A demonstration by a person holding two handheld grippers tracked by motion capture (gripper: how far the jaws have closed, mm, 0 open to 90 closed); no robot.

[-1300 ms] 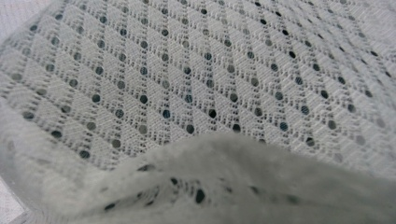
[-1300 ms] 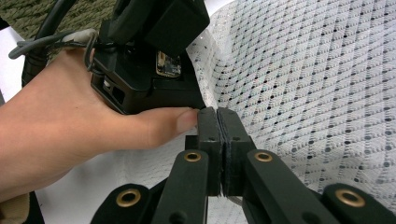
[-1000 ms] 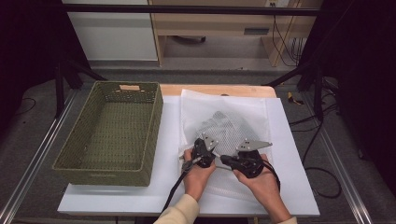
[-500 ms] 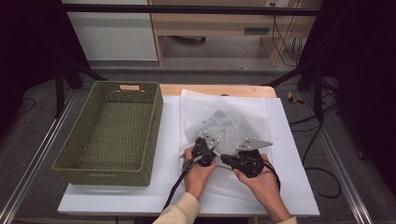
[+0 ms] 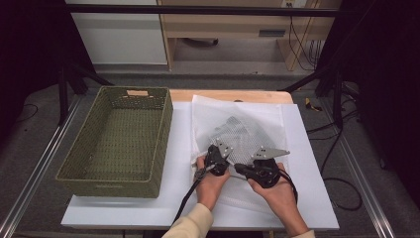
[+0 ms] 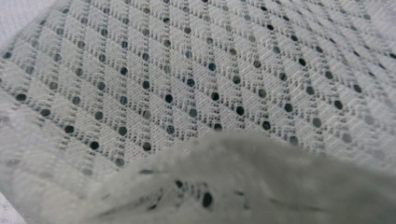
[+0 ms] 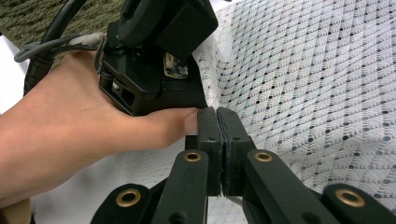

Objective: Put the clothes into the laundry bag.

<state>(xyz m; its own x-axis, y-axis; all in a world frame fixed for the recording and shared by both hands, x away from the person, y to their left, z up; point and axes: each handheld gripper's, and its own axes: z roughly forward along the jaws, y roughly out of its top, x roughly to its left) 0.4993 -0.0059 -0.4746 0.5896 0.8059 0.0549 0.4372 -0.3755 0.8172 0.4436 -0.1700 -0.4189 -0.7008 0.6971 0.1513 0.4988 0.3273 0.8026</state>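
Mesh cloth [image 5: 237,134] spread on table beside basket [image 5: 119,139]; left gripper [image 5: 216,157] and right gripper [image 7: 218,140], jaws closed, seem to pinch its near edge, mid-fold; next, probably lift together.

The high view is evenly lit from above: the white tabletop [image 5: 307,163] is bright, the room around it falls into near-black, and shadows are soft. In the left gripper view the mesh fabric [image 6: 196,79] is sharp mid-frame, while a fold at the bottom is blurred. The right gripper view is sharp and without glare.

Green wicker basket [image 5: 119,139], white tbl [image 5: 317,163]
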